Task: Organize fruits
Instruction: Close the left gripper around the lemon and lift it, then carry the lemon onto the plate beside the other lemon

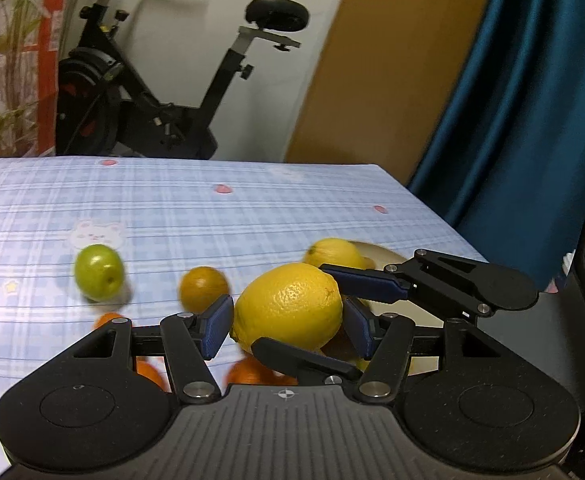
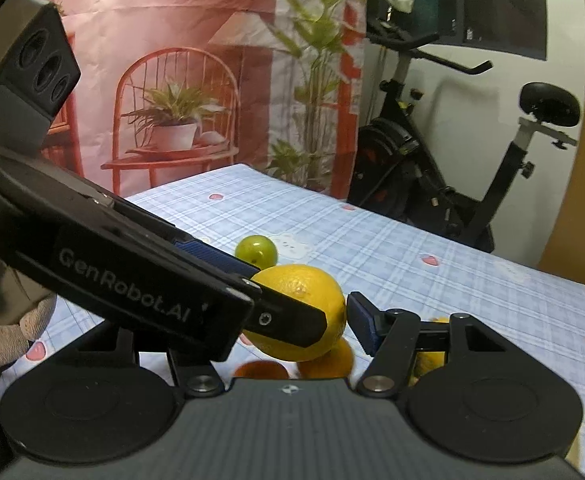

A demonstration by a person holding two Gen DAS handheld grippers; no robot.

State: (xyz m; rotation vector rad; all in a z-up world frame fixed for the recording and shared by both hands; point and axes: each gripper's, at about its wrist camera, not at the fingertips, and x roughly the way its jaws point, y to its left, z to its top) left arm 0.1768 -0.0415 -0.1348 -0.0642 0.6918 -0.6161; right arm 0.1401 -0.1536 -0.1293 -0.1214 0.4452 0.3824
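Observation:
A large yellow lemon [image 1: 288, 304] hangs above the blue plaid tablecloth [image 1: 212, 216], and both grippers grip it together. My left gripper [image 1: 288, 322] presses its blue pads on the lemon's left and right sides. My right gripper [image 1: 292, 308] reaches in from the right and clamps the same lemon top and bottom. In the right wrist view the lemon [image 2: 304, 284] touches my right gripper's [image 2: 292, 320] right pad. The other pad is hidden behind the left gripper [image 2: 290, 296], which crosses in from the left.
A green fruit [image 1: 99, 272] and an orange [image 1: 202, 288] lie on the cloth beyond. A second lemon [image 1: 332, 252] rests on a cream plate [image 1: 388, 258]. More oranges [image 1: 252, 372] lie beneath the grippers. An exercise bike [image 1: 152, 92] stands past the table's far edge, a blue curtain [image 1: 532, 120] at right.

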